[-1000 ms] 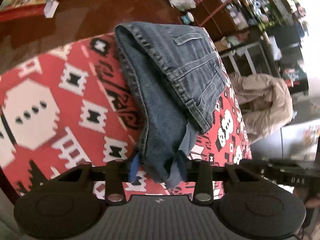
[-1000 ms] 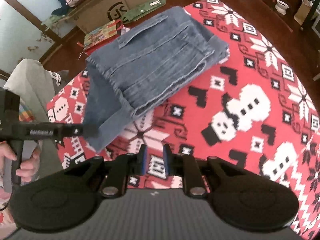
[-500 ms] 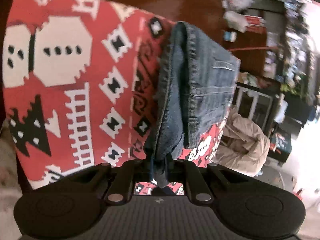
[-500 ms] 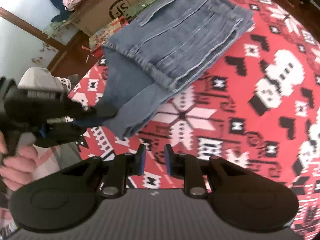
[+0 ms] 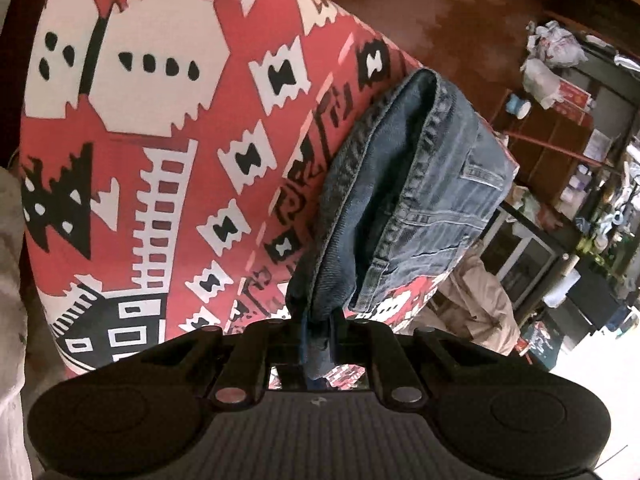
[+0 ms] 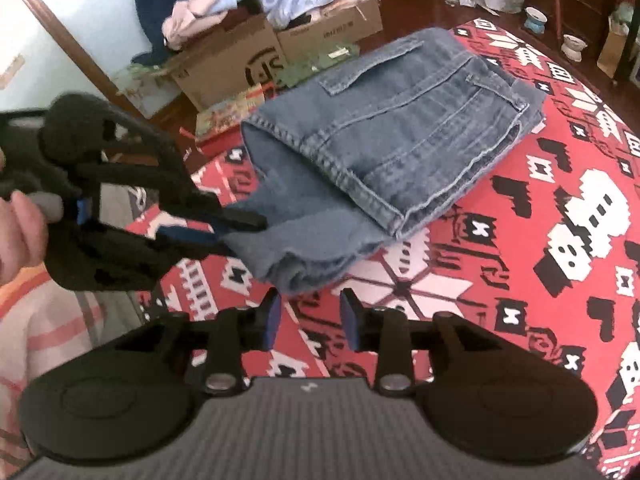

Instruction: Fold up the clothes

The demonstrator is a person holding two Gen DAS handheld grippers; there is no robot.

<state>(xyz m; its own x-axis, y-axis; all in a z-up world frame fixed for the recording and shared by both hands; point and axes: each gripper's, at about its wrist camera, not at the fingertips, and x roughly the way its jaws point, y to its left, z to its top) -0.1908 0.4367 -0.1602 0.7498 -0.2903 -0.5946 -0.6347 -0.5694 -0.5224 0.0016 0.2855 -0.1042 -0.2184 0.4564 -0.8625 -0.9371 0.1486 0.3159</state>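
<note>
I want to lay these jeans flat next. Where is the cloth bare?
Bare red patterned cloth lies right of the jeans, toward its edge. It is crowded left: the left gripper pinches the hem there, the right gripper open just below.

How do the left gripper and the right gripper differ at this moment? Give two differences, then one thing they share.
The left gripper is shut on a corner of the jeans; the right gripper holds nothing. The left pinches denim; the right hovers open over the red patterned cloth, beside the jeans' edge. Both are black, two-fingered, hand-held tools.
</note>
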